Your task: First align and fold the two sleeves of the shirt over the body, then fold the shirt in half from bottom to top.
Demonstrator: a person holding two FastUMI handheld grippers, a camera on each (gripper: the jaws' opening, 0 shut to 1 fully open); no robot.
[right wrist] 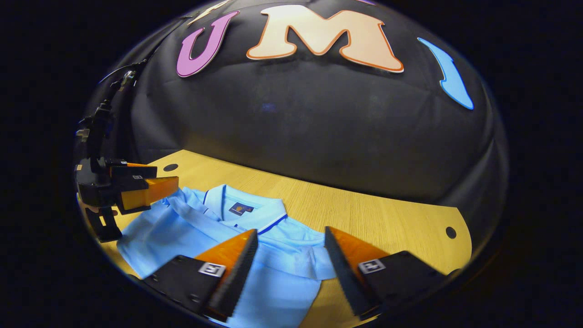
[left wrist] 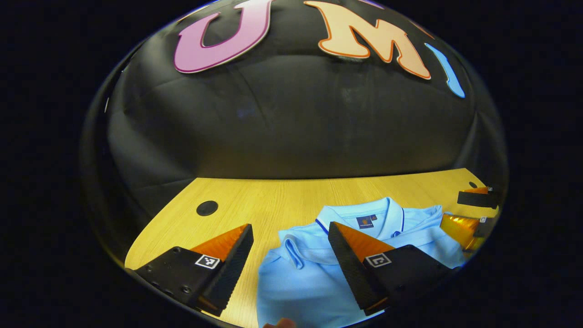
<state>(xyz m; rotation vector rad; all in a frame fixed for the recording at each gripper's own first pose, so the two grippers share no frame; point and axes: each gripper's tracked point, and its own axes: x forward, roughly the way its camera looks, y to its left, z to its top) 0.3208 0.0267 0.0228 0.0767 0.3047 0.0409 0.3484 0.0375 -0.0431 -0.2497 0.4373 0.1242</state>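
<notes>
Wooden table [right wrist: 364, 209], blue shirt [right wrist: 282, 273], sleeves seemingly folded.

A light blue polo shirt [right wrist: 278, 269] lies flat, collar [right wrist: 255, 214] toward the wall, sleeves folded in over the body, beneath and between both open hand-held grippers' fingers.

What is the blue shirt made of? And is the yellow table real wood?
The blue shirt looks like soft knitted cloth, probably cotton: it is matte and wrinkles into soft folds. The table shows fine wood grain under a smooth light sheen, so it could be wood or a wood-look coating; the pictures cannot settle which.
</notes>
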